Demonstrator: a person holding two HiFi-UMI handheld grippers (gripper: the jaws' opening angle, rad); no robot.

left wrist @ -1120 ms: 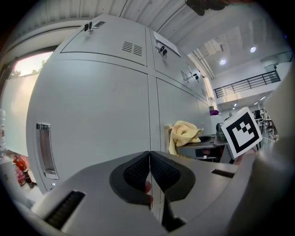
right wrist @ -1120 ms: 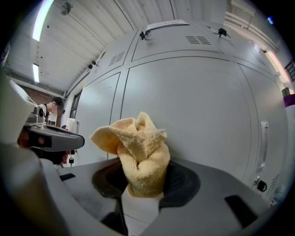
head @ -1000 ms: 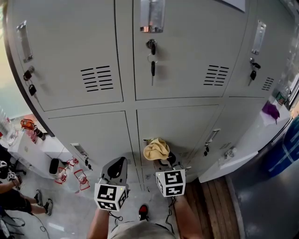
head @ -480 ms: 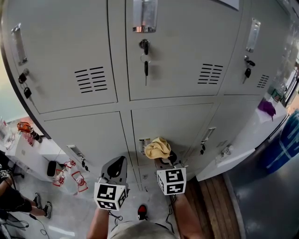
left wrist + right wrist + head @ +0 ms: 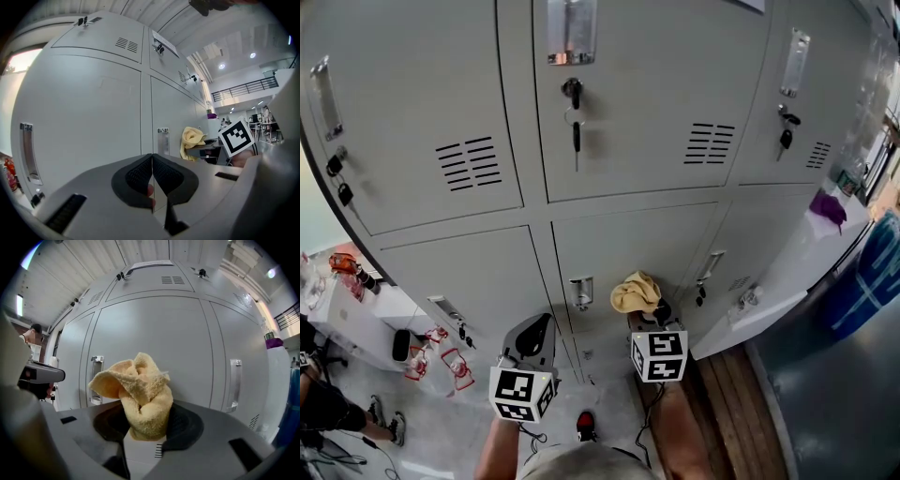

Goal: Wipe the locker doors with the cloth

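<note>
The right tool (image 5: 148,423), held forward at 6 o'clock in the head view, pinches the bunched yellow cloth (image 5: 140,387) close before a lower locker door (image 5: 623,248). At 7 o'clock, the left tool (image 5: 152,178) points ahead, its jaws pressed together on nothing.

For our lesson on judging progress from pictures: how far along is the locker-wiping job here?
Done: the cloth is clamped in the right gripper. In hand: it is held up at the lower middle door, beside its handle; contact cannot be confirmed. The left gripper is shut and empty. Still to do: no door shows wipe marks, so the wiping likely all remains.
</note>
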